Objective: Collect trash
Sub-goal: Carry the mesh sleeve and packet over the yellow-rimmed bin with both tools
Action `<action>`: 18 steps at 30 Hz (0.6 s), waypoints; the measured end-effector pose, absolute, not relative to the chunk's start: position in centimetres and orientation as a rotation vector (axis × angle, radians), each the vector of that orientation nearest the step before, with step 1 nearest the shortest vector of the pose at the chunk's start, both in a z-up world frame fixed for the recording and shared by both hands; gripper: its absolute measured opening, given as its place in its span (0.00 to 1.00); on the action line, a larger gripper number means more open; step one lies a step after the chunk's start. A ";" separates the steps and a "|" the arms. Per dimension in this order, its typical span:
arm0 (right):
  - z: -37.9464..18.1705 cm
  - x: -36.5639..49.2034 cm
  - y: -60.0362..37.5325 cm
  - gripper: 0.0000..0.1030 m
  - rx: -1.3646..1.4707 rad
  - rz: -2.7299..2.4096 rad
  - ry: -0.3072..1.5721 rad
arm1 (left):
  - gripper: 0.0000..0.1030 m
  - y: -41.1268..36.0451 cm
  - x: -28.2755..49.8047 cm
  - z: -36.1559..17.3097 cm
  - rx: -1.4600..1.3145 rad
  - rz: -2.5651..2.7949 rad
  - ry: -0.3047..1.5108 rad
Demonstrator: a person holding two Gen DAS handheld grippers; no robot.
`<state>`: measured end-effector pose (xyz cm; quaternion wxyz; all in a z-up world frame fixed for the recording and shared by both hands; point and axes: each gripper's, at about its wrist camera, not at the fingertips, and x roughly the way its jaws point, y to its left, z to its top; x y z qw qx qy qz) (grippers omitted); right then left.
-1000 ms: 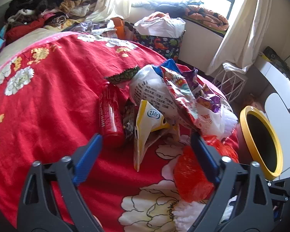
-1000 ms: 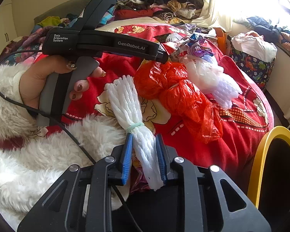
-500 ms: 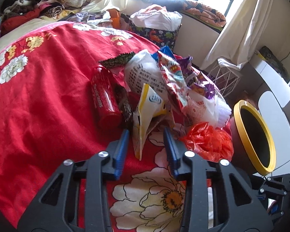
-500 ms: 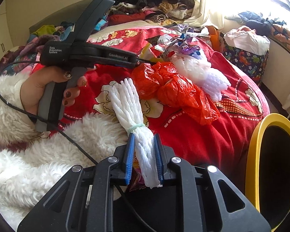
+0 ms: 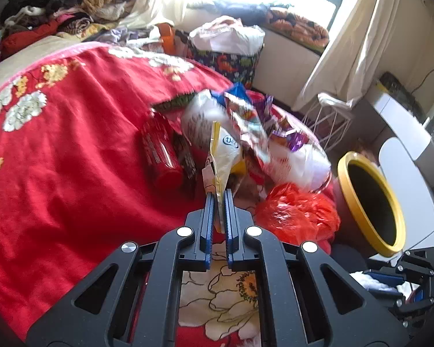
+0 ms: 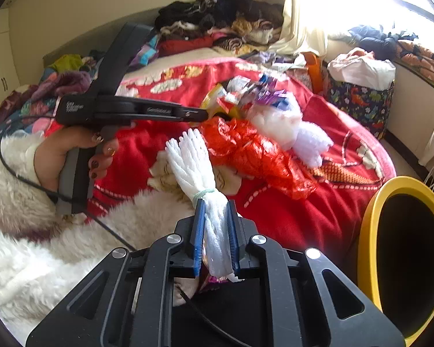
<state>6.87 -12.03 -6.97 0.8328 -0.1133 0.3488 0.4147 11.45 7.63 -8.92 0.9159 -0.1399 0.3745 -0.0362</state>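
My left gripper [image 5: 219,195] is shut on the lower end of a white and yellow snack wrapper [image 5: 224,156], lifted off the red bedspread. Beside it lie a red bottle [image 5: 159,156], a heap of colourful wrappers [image 5: 257,127] and a crumpled red plastic bag [image 5: 295,214]. My right gripper [image 6: 215,205] pinches a white foam net bundle [image 6: 193,162] tied with a pale band; its jaws are still closing on it. The other gripper [image 6: 124,110], held by a hand [image 6: 81,150], reaches into the wrapper heap [image 6: 246,92] in the right wrist view. A yellow-rimmed bin [image 5: 370,202] [image 6: 370,231] stands at the bed's edge.
A red floral bedspread [image 5: 72,150] covers the bed. Clothes [image 5: 58,8] are piled at its far end. A patterned fabric bag [image 5: 225,60] and a white wire basket [image 5: 329,121] stand on the floor near the curtained window. A fluffy white sleeve [image 6: 29,231] lies at lower left.
My left gripper has closed from wide open onto the white and yellow wrapper. The right gripper has tightened a little on the foam net and lifted it slightly.
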 end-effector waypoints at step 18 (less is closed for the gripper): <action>-1.8 6.7 -14.2 0.10 -0.090 0.846 0.572 | 0.02 8.5 6.7 -1.3 -0.290 -0.085 0.562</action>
